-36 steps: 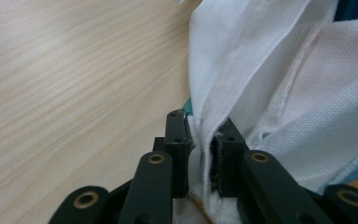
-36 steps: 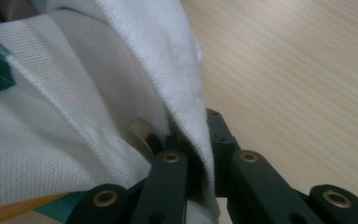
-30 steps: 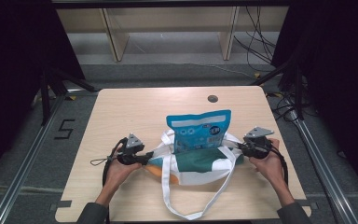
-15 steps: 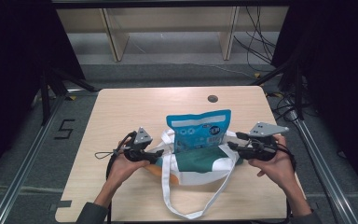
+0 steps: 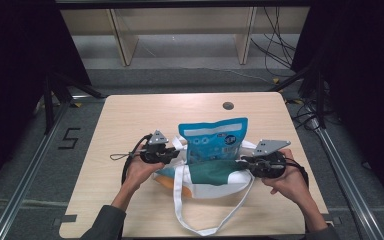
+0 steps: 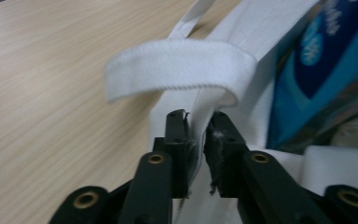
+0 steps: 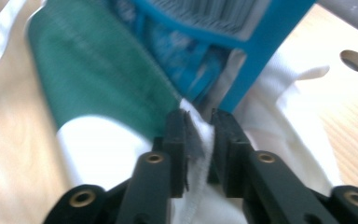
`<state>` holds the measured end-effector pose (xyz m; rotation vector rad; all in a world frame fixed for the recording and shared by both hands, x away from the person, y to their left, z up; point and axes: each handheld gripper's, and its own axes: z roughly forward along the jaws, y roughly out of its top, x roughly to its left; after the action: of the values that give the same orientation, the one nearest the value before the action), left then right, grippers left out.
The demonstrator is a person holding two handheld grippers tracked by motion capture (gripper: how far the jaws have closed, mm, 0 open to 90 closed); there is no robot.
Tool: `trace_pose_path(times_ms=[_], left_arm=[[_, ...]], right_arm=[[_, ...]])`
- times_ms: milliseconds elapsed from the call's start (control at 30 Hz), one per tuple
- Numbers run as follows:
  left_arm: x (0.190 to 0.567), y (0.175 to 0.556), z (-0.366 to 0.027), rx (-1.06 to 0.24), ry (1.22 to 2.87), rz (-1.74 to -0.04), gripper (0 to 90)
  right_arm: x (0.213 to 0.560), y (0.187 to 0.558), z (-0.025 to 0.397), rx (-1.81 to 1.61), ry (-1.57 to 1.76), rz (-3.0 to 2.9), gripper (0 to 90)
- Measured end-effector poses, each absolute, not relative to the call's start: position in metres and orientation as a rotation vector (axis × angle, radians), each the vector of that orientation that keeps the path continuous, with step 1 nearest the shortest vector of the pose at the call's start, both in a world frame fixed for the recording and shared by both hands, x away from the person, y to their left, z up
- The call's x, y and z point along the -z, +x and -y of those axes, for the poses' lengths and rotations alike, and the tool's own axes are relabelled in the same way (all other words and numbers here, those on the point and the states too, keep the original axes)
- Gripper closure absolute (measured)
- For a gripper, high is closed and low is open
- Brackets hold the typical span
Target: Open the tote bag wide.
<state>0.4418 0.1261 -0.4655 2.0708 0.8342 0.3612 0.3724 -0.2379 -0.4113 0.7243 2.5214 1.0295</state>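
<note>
A white tote bag (image 5: 215, 186) with a green panel lies on the wooden table (image 5: 130, 115), and a blue snack packet (image 5: 214, 141) sticks out of its mouth. My left gripper (image 5: 172, 154) is shut on the bag's white rim at the left side of the mouth; in the left gripper view the cloth (image 6: 198, 135) is pinched between the jaws, under a looped white strap (image 6: 177, 65). My right gripper (image 5: 245, 164) is shut on the rim at the right side, where the green panel (image 7: 98, 88) meets white cloth. The blue packet (image 7: 205, 42) stands just beyond.
A long white strap (image 5: 200, 220) loops toward the table's front edge. Something orange (image 5: 167, 181) shows under the bag at the left. A round cable hole (image 5: 228, 105) lies at the far middle of the table. Shelving stands behind the table.
Both grippers have lifted a little and drawn closer to the bag's mouth, holding the rim. The right hand shifted slightly outward then back. The bag and packet stay in place.
</note>
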Motion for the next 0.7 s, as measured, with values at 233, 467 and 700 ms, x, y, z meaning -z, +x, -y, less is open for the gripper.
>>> trace_pose_path(times_ms=[233, 467, 700], left_arm=[[0.47, 0.47, -0.13, -0.328, 2.068, -0.926, 84.8], [0.488, 0.488, -0.117, -0.275, 2.123, -1.008, 84.0], [0.498, 0.486, -0.116, -0.313, 2.181, -1.01, 74.3]], right_arm=[[0.415, 0.335, 0.25, -0.997, 0.664, -2.589, 83.3], [0.451, 0.321, 0.245, -0.891, 0.689, -2.71, 83.9], [0.48, 0.324, 0.237, -0.824, 0.768, -2.752, 84.8]])
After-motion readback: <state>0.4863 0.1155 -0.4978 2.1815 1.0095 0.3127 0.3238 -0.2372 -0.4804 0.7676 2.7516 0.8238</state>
